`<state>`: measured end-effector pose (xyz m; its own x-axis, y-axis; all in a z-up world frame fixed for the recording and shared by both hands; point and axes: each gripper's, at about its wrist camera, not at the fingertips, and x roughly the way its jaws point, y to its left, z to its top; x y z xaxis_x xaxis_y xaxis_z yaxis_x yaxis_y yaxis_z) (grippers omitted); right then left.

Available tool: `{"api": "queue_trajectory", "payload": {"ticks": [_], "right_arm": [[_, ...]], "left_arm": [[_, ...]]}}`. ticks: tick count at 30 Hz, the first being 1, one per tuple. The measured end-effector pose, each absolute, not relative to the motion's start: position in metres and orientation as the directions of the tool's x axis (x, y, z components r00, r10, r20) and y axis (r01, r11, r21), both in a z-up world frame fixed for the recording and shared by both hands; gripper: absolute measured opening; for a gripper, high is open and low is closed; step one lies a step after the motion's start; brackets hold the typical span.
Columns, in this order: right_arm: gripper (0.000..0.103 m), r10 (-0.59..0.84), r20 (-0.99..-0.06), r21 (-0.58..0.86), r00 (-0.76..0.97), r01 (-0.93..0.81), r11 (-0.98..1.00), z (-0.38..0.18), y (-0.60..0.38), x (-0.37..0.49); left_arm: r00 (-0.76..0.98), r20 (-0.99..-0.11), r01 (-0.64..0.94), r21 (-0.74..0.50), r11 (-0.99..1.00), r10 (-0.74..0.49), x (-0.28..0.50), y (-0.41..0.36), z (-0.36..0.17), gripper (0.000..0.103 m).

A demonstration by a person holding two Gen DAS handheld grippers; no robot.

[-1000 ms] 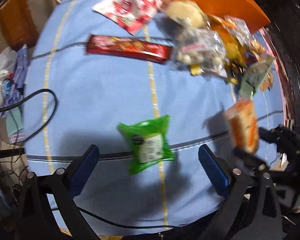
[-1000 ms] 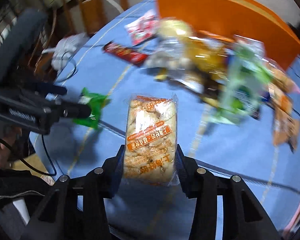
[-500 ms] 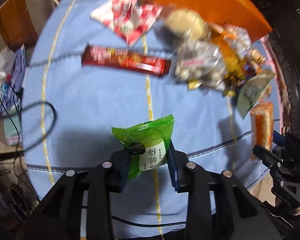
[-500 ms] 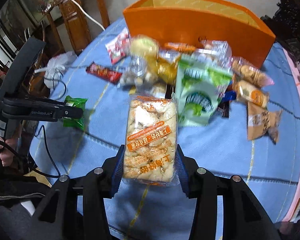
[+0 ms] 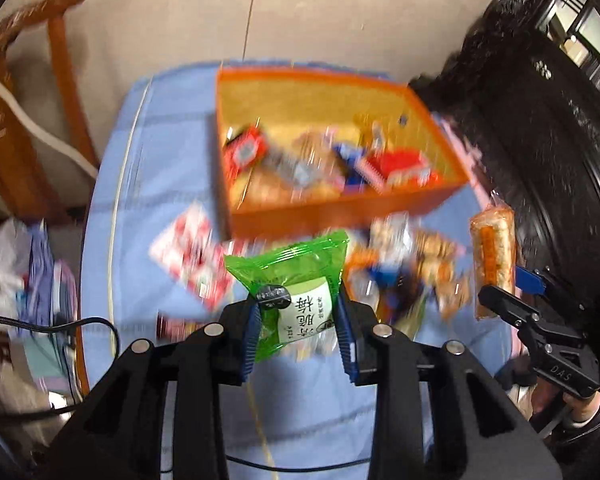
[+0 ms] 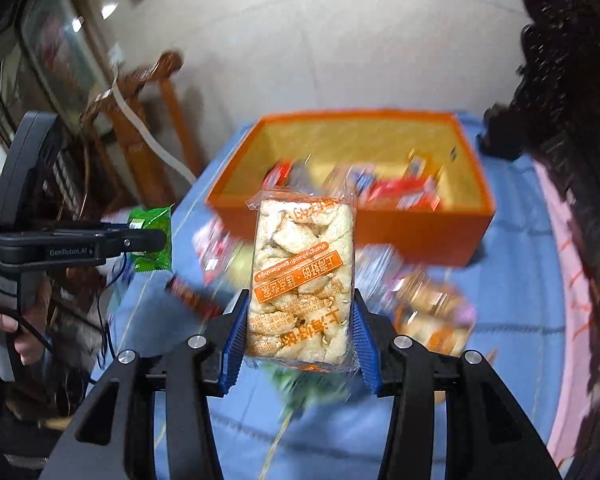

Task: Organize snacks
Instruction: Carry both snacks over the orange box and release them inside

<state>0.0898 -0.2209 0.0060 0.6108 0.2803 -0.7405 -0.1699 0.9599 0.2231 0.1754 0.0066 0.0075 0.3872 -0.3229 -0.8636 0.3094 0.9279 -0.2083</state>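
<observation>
Blue cloth [image 5: 164, 168] covers the table, with thin yellow and dark stripes running across it. At its far end stands an orange box [image 6: 380, 224], open at the top and already holding a layer of red, blue and tan packets; these are too blurred to identify one by one. Loose snacks [image 6: 428, 312] lie in a heap on the cloth just in front of the box, and a red-and-white packet [image 5: 192, 256] sits to the left of the heap. A wooden chair [image 5: 32, 92] stands beyond the table edge on the left.

Left gripper [image 5: 298, 332]: fingers clamped on a green packet [image 5: 296, 276], held upright and clear of the cloth, near the front wall of the box. Right gripper [image 6: 298, 344]: fingers clamped on the sides of a clear rice-cracker pack [image 6: 302, 284] with an orange label, also held upright above the heap, short of the box. Each gripper shows in the other's view, well apart.
</observation>
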Motion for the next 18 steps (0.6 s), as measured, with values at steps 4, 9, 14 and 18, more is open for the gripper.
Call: {"api": "queue_trajectory", "payload": {"ticks": [4,9,14,18], "right_arm": [[0.048,0.255,-0.717,0.22,0.648,-0.136,0.966,0.017,-0.245,0.135],[0.048,0.249,-0.712,0.236,0.657,-0.111,0.965,0.009,-0.261,0.185],[0.048,0.255,-0.718,0.274,0.647,-0.074,0.959,-0.009,-0.27,0.229],[0.063,0.205,-0.727,0.252,0.656,-0.023,0.967,-0.022,-0.266,0.248]], "left_arm": [[0.399,-0.857,0.306,-0.211,0.928,-0.326,0.223,-0.019,0.015,0.033],[0.392,-0.861,0.287,-0.22,0.932,-0.324,0.277,-0.046,0.006,0.033],[0.373,-0.873,0.248,-0.233,0.94,-0.314,0.311,-0.057,-0.011,0.033],[0.367,-0.885,0.179,-0.234,0.956,-0.285,0.325,-0.055,-0.028,0.094]]}}
